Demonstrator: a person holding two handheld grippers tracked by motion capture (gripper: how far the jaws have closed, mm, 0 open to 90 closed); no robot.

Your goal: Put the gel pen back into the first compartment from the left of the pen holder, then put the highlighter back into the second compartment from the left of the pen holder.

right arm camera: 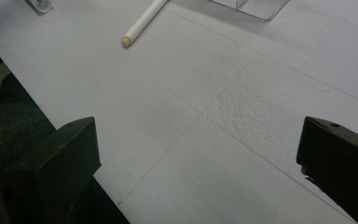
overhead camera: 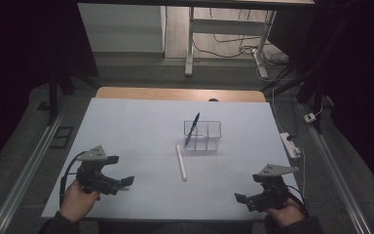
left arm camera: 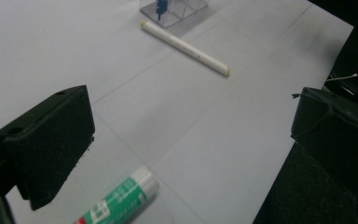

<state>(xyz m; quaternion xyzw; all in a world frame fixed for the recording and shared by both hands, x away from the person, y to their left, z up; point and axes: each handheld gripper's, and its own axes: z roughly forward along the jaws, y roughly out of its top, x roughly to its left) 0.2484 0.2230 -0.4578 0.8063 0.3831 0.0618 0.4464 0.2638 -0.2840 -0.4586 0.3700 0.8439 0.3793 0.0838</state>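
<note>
Both grippers, left gripper point(overhead camera: 126, 181) and right gripper point(overhead camera: 239, 198), sit wide open, holding nothing, at the frame's bottom corners. White pen point(overhead camera: 181, 162) lies center, just beside the clear organizer point(overhead camera: 209, 130).

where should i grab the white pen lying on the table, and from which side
Grip the white pen at mid-barrel, coming straight down from above with the fingers either side across its width. It lies flat on the table, a thin round stick, its far end close to the clear organizer, so the middle is freest.
</note>
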